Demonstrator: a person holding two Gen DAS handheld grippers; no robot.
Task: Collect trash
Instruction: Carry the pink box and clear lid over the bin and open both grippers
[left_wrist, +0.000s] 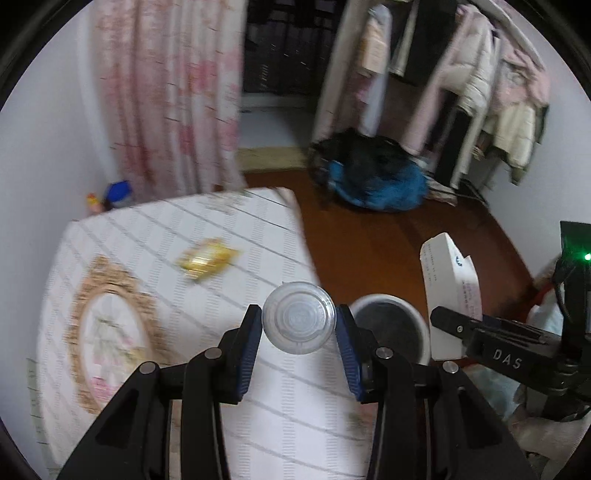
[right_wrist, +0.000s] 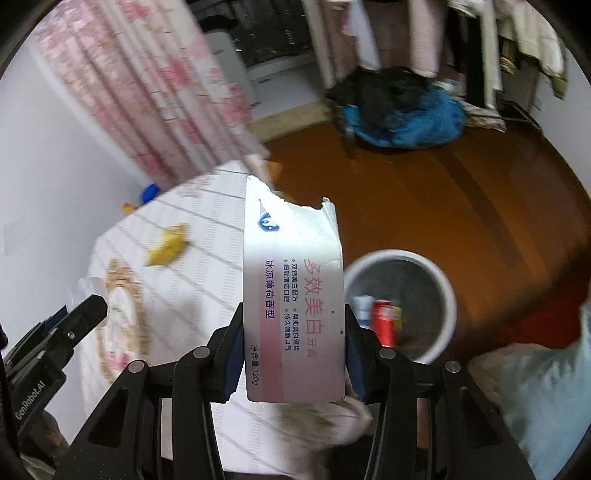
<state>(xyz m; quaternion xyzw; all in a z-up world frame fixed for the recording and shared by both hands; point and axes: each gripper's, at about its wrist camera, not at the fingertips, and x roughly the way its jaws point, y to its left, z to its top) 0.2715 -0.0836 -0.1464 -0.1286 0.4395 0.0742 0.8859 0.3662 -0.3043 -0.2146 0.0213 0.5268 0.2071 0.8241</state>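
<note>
Trash is held beside the bin (right_wrist: 400, 302) — a cup (left_wrist: 299, 317) clamped in the left gripper (left_wrist: 299, 325), a box (right_wrist: 293, 295) in the right gripper (right_wrist: 295, 347); released early, either could be dropped outside the rim.

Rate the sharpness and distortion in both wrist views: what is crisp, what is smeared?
Left wrist: the left gripper and its clear cup are crisp; the yellow wrapper and curtain smear with motion blur. Right wrist: the right gripper and the box print stay readable; the bin is soft. Both views bow at the edges and are ringed by a dark vignette.
</note>
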